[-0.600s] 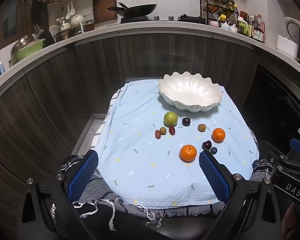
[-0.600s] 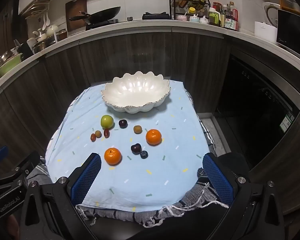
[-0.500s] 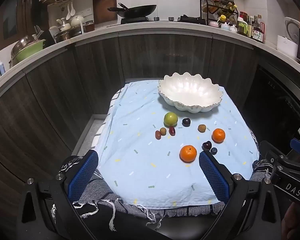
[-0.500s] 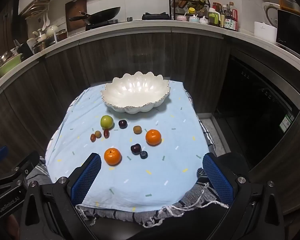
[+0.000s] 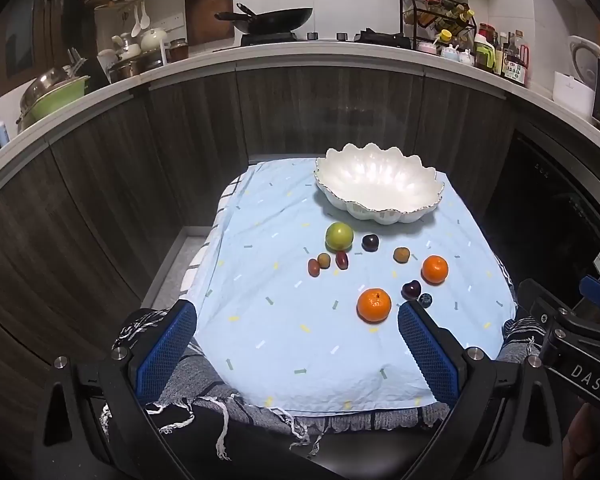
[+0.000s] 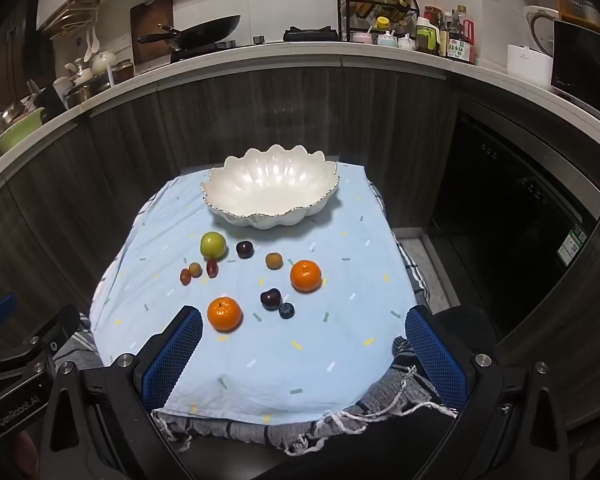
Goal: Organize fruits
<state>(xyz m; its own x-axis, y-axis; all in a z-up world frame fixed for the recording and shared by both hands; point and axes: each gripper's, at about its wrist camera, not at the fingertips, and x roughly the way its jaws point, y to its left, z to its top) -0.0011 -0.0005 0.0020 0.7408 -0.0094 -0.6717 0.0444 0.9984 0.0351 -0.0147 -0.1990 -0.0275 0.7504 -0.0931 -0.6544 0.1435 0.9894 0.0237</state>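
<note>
Both tools were held back at the near edge of the surface, tipped downward toward the fruit, neither touching anything. The left tool (image 5: pixel 296 344) had its blue pads spread as wide as they go with nothing between them, and the right tool (image 6: pixel 304 354) stood just as wide and empty. The fruits lay loose on the pale blue cloth (image 5: pixel 268 320), all short of the white scalloped bowl (image 6: pixel 236 196) at the far end, which held nothing. Nearest were the near orange (image 5: pixel 374 305), with a dark plum (image 5: pixel 411 290) and a blueberry (image 5: pixel 425 300) touching or almost touching each other just beside it; farther on sat a second orange (image 6: pixel 305 276), a green apple-like fruit (image 6: pixel 213 244), another dark plum (image 6: pixel 245 249), a small brownish fruit (image 6: pixel 273 260) and three little grape-sized fruits (image 6: pixel 196 270) in a cluster. Judging by their looks, the oranges should be firm and light with a slightly giving rind, best taken across the widest middle with a gentle squeeze. The plums and blueberry looked smooth, likely slippery and easily bruised, and round enough to roll on the soft cloth. The bowl seemed rigid and fragile, so fruit should be lowered in, not dropped.
</note>
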